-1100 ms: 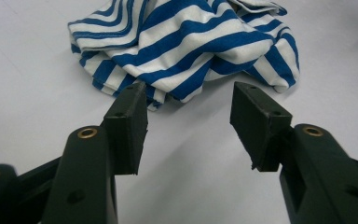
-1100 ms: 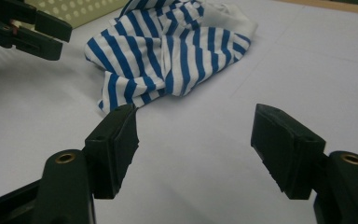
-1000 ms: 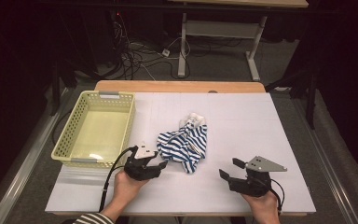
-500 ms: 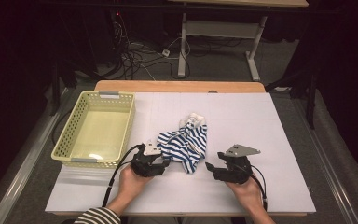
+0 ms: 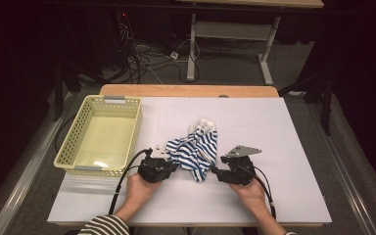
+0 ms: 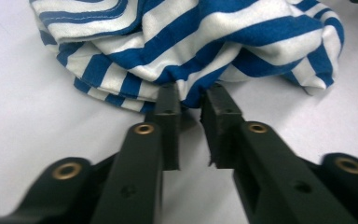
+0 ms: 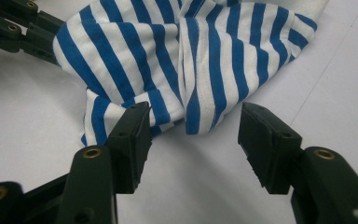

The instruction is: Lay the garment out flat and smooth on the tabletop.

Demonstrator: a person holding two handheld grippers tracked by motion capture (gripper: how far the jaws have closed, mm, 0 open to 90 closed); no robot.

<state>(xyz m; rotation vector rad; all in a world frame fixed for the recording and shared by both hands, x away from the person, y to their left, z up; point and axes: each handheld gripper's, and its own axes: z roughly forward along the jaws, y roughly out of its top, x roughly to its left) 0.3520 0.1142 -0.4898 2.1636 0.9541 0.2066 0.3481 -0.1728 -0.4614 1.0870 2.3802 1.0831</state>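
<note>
A blue-and-white striped cloth [image 5: 196, 149] lies crumpled on the white table [image 5: 284, 147], near its front. My left gripper [image 5: 172, 164] is at the cloth's left edge. In the left gripper view its jaws have just been closing, and the left gripper [image 6: 192, 95] pinches a fold of the cloth [image 6: 191, 37] between its tips. My right gripper [image 5: 214, 171] is at the cloth's lower right corner. Its jaws have just been closing but still stand apart. In the right gripper view the right gripper [image 7: 193, 119] has the cloth's hem [image 7: 205, 56] hanging between its pads, unpressed.
A pale yellow plastic basket [image 5: 100, 134] stands on the table's left side, nothing visible inside. The white table top stretches bare to the right and behind the cloth. Cables and desk legs lie on the floor beyond the table's far edge.
My right gripper has moved left up to the cloth's corner, its jaws narrowing. My left gripper's jaws have closed onto the cloth's left edge with the hand almost still.
</note>
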